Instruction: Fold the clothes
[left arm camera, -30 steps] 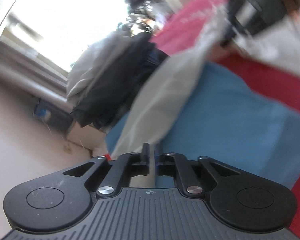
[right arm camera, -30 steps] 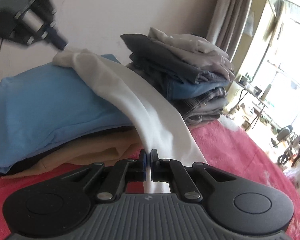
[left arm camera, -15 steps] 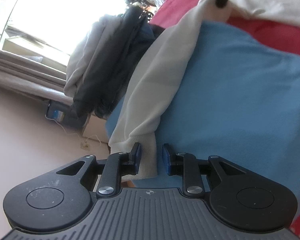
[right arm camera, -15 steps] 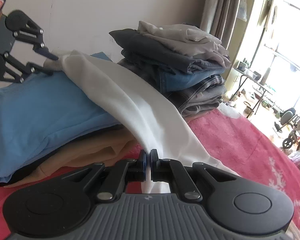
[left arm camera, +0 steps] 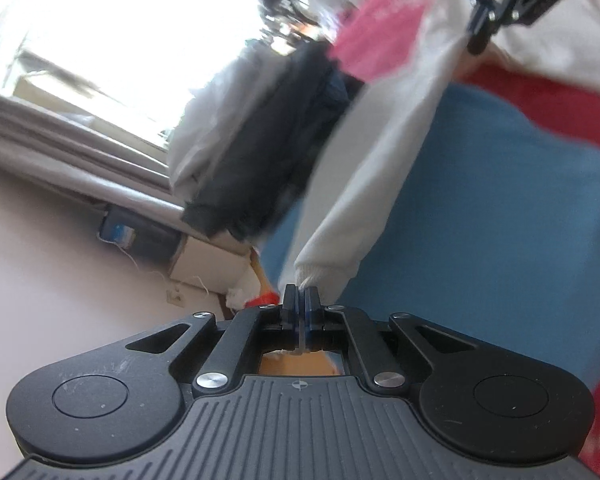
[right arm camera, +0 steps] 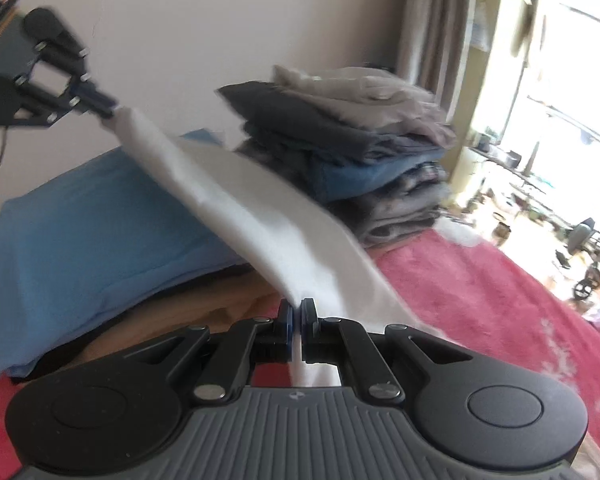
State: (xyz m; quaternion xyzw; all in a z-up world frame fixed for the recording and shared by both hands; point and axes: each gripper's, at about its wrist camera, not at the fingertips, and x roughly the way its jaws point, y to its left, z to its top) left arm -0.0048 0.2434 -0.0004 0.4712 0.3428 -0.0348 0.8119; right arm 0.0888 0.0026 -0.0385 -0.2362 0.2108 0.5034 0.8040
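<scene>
A white long-sleeved garment [right arm camera: 260, 220] hangs stretched between my two grippers above a folded blue garment [right arm camera: 100, 220]. My left gripper [left arm camera: 300, 294] is shut on the ribbed cuff of the white sleeve [left arm camera: 379, 168]; in the right wrist view the same gripper [right arm camera: 107, 110] holds the cuff up at the upper left. My right gripper [right arm camera: 297, 312] is shut on the other end of the white cloth, low over the red bedspread [right arm camera: 479, 300]. In the left wrist view the right gripper [left arm camera: 479, 40] shows at the top right.
A tall stack of folded dark, blue and grey clothes [right arm camera: 339, 140] stands behind the white garment. A tan garment [right arm camera: 160, 320] lies under the blue one. A wall is close behind, and a bright window with curtains [right arm camera: 427, 20] is at the right.
The left gripper's jaws stood apart around the cuff half a second ago and have shut on it. The cuff has risen off the blue garment and the sleeve is pulled tighter.
</scene>
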